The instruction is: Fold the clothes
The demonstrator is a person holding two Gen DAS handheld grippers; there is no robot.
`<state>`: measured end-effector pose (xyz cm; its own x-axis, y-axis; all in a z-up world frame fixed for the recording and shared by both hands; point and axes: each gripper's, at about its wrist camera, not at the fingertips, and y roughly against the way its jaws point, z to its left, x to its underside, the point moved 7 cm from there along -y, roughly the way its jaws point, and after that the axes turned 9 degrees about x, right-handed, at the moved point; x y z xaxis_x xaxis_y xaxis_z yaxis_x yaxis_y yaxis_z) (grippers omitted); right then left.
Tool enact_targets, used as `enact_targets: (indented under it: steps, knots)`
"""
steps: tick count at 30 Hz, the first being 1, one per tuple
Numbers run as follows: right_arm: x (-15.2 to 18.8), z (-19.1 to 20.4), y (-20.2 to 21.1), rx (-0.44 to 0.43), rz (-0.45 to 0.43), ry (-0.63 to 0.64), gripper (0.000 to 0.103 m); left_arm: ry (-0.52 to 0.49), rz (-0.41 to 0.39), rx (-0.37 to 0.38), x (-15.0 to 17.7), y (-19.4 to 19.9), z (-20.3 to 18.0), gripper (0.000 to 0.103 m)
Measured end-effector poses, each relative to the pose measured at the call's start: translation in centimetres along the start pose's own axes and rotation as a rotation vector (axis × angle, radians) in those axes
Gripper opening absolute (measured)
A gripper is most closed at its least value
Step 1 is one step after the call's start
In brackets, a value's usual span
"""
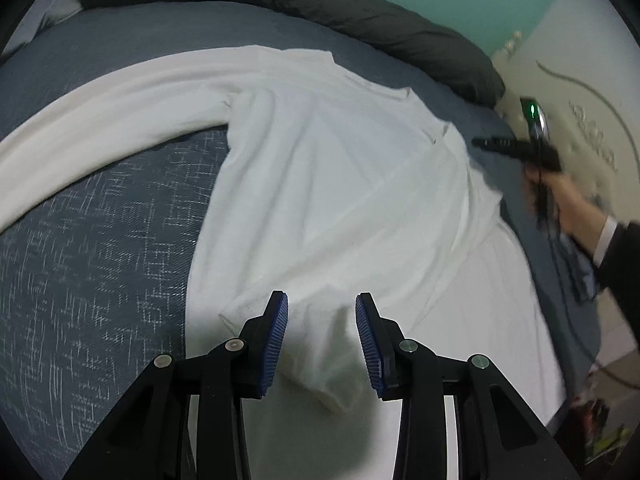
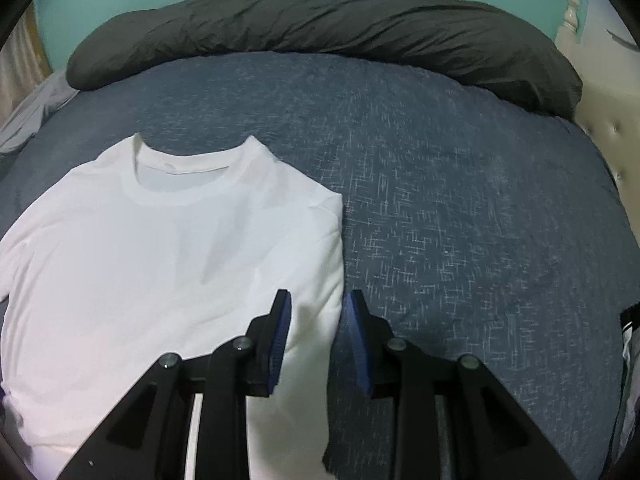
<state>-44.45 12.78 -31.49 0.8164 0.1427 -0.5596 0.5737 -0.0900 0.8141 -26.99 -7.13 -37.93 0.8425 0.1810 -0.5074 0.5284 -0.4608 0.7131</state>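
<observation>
**Ana:** Left wrist view first: the left gripper [image 1: 321, 308] has its jaws spread, blue pads apart, with a loose cuff of the white shirt [image 1: 328, 184] lying under the gap, not pinched. Nothing is held.

**Ben:** Same on the right wrist view. The right gripper [image 2: 316, 306] stands parted over the shirt's folded right edge, one pad over cloth, the other over the blue bedspread [image 2: 460, 200]. No grip there either.

**Ana:** So the right sleeve looks tucked in already, I'd judge, and the long left sleeve [image 1: 100, 120] is spread out across the bed. That one seems next.

**Ben:** To do it well, take it near the cuff and near the shoulder seam, lift only slightly, and lay it straight across the chest so the side edge stays crisp.

**Ana:** Room is generous: bare bedspread to the right of the shirt and beyond the collar [image 2: 188, 184].

**Ben:** The limits are the dark pillow [image 2: 320, 36] at the far side and the pale headboard [image 2: 608, 120] to the right. The shirt lies well apart from both.
</observation>
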Motion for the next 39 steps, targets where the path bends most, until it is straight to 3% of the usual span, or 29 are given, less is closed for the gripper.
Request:
enact_targets:
  steps: [5,11,16,22,25,36,37,39]
  knots:
    - [0.0,-0.6,-0.9,-0.015,0.020,-0.051,0.029,-0.024,0.040,-0.019,0.5,-1.5,0.1,0.037]
    - [0.6,-1.2,-1.4,-0.015,0.032,-0.079,0.029,-0.053,0.059,-0.056,0.6,-2.0,0.3,0.006]
    - [1.0,-2.1,-1.3,-0.011,0.029,-0.106,0.029,-0.039,0.047,-0.044,0.5,-1.7,0.4,0.003]
    - [0.2,-2.5,-0.5,-0.062,0.006,-0.155,0.029,-0.008,-0.028,-0.005,-0.9,0.5,0.1,0.003]
    - [-0.3,-2.1,-0.4,-0.110,0.008,-0.178,0.037,0.021,-0.048,0.002,-1.1,1.1,0.8,0.003]
    - [-1.6,0.7,-2.3,-0.083,0.023,-0.116,0.038,0.070,-0.054,0.021,-0.6,1.9,2.1,0.003]
    - [-1.7,1.0,-2.5,-0.080,0.024,-0.108,0.037,0.071,-0.055,0.022,-0.6,1.9,2.2,0.003]
    - [-1.8,1.1,-3.0,-0.076,0.031,-0.101,0.022,0.075,-0.055,0.024,-0.5,2.0,2.4,0.003]
